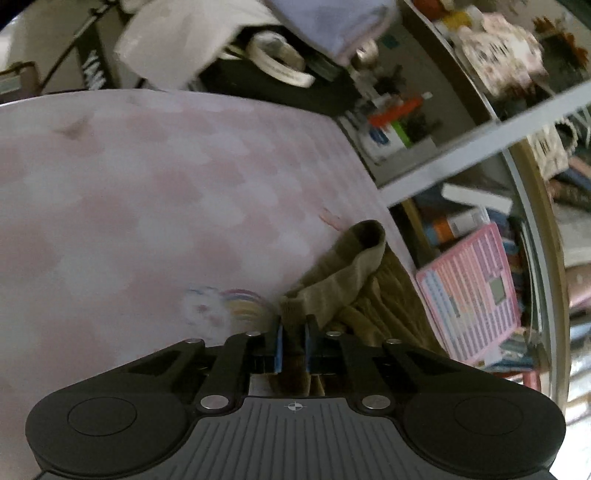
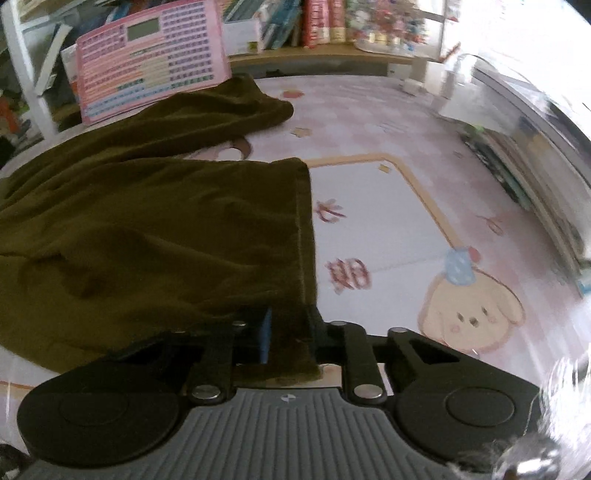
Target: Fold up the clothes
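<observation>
The olive-brown garment (image 2: 147, 236) is lying spread over the pink cartoon-printed mat (image 2: 388, 206), and I am gripping it at two places. In the right wrist view its hemmed edge (image 2: 304, 236) is running straight down toward me and passing in between my right gripper (image 2: 290, 339); the jaws there are standing nearly together, pinching the hem's lower corner, with a flap of the cloth poking out behind the pads. The blue pad (image 2: 265, 332) on one side is showing just beside the cloth. In the left wrist view my left gripper (image 1: 293, 332) is clamping a narrow ribbed band (image 1: 343, 273) of the same garment; the jaws are almost fully closed on it, cloth filling the slim gap between the blue pads.

The fabric is looking soft and thick, a dark olive in the right view and a paler khaki in the left. It is rumpling in broad folds over the left part of the mat, with one tube-like part (image 2: 236, 107) reaching away toward the far edge. The ribbed band is curling up and over into a loop at its far end, with gathered cloth bunching beside it.

Around it, a pink chart board (image 2: 147, 55) is leaning at the mat's far edge, touching the garment's far part. Behind that, shelves of books (image 2: 321, 22) are standing. A printed puppy face (image 2: 472, 314) is showing on the mat to the right of my right gripper.
</observation>
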The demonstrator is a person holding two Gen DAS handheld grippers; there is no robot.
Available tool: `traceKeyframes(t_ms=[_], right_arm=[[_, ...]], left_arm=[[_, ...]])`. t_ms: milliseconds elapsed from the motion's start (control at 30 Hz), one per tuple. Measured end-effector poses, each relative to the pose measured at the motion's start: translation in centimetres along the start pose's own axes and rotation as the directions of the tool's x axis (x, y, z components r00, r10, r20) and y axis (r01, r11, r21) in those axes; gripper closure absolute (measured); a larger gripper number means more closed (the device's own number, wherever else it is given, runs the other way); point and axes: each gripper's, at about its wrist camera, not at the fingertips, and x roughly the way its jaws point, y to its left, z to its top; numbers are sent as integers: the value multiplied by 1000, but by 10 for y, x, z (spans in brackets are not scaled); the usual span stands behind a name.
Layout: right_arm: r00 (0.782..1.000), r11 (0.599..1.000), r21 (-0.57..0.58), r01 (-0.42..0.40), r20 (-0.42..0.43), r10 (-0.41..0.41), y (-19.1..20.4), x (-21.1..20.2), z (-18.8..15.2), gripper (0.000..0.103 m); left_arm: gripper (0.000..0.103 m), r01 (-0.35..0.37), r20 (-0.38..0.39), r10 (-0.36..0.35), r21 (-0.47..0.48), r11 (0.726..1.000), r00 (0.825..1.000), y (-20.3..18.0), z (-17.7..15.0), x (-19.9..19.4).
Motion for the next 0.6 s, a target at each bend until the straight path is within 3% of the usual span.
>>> traceKeyframes(t_ms=[300, 600], right_arm=[[999, 992, -124, 23, 39, -18, 16, 24, 25, 92], [996, 994, -83, 77, 55, -72, -13, 38, 43, 92]], left_arm=[[93, -23, 2, 24, -44, 999, 1000, 4, -16, -4], [93, 3, -50, -4, -14, 1000, 999, -12, -33, 10]])
